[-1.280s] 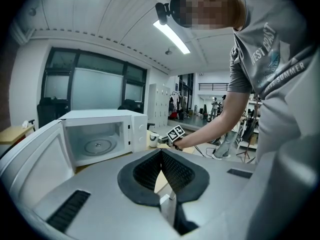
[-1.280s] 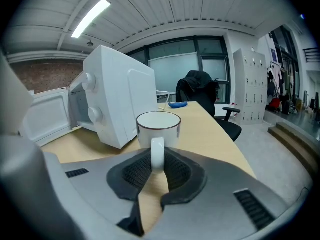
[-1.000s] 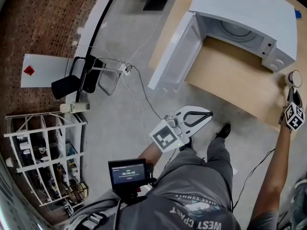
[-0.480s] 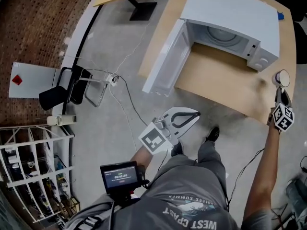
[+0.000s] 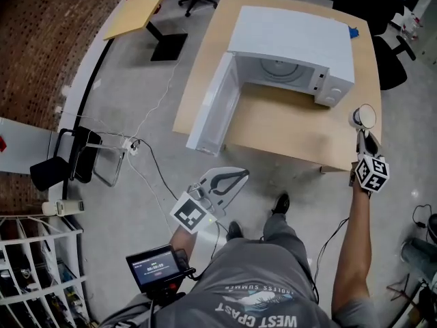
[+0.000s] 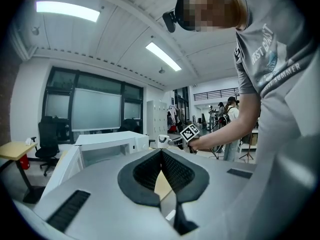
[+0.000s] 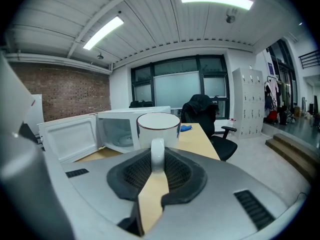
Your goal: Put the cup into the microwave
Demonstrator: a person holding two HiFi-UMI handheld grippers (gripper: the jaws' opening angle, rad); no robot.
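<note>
A white cup (image 5: pixel 364 117) hangs over the right front corner of the wooden table (image 5: pixel 293 125), its handle clamped in my right gripper (image 5: pixel 360 130). In the right gripper view the cup (image 7: pixel 158 128) stands upright just past the gripper (image 7: pixel 157 159), with its handle between the pads. The white microwave (image 5: pixel 290 36) sits at the back of the table, its door (image 5: pixel 213 104) swung open to the left and its cavity (image 7: pixel 120 131) showing. My left gripper (image 5: pixel 244 174) is shut and empty above the floor, in front of the table. It (image 6: pixel 161 153) points towards the microwave (image 6: pixel 107 145).
A blue item (image 5: pixel 353 31) lies on the table behind the microwave. Black office chairs (image 5: pixel 369 5) stand behind the table. On the floor at the left are cables, a power strip (image 5: pixel 130 145) and a black chair (image 5: pixel 65 166). Other people stand far off (image 6: pixel 225 111).
The right gripper has lifted the cup up from the table's edge. The left gripper has risen a little. The head view has shifted and now takes in the whole table and microwave.
</note>
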